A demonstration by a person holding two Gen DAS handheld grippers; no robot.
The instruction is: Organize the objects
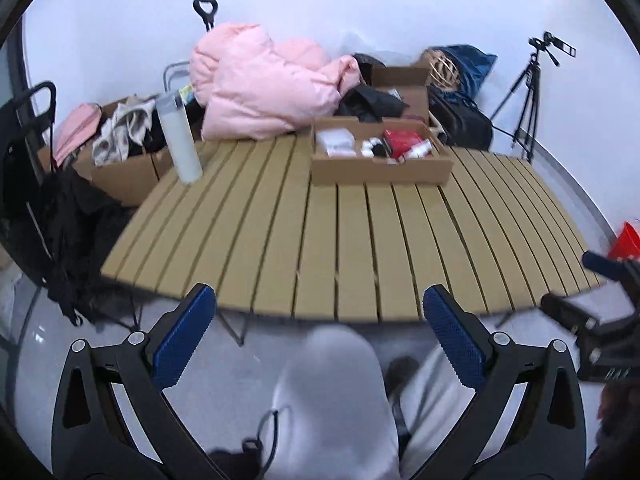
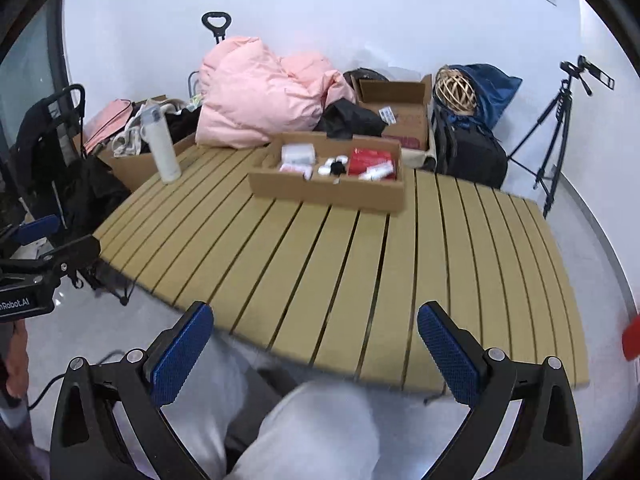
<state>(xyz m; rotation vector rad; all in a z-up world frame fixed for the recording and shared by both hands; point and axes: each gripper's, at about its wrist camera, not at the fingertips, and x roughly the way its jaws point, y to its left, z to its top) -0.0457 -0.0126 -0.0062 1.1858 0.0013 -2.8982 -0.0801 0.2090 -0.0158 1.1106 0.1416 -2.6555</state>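
A shallow cardboard tray (image 1: pixel 380 172) (image 2: pixel 320 190) stands at the far side of the slatted wooden table (image 1: pixel 320 240) (image 2: pixel 360 272). It holds white packets (image 2: pixel 297 156), a small black and white item (image 2: pixel 336 167) and a red box (image 2: pixel 370 160). A white bottle (image 1: pixel 180 140) (image 2: pixel 160 148) stands upright at the table's far left. My left gripper (image 1: pixel 320 304) is open and empty, held off the near table edge. My right gripper (image 2: pixel 316 320) is open and empty, also short of the near edge.
A pink padded jacket (image 1: pixel 264 84) (image 2: pixel 260 92) lies at the table's back. Behind it are an open cardboard box (image 2: pixel 396 112), a black bag (image 2: pixel 468 152) and a tripod (image 2: pixel 560 128). A box of clothes (image 1: pixel 128 148) and a black cart (image 1: pixel 28 152) stand left. My legs show below.
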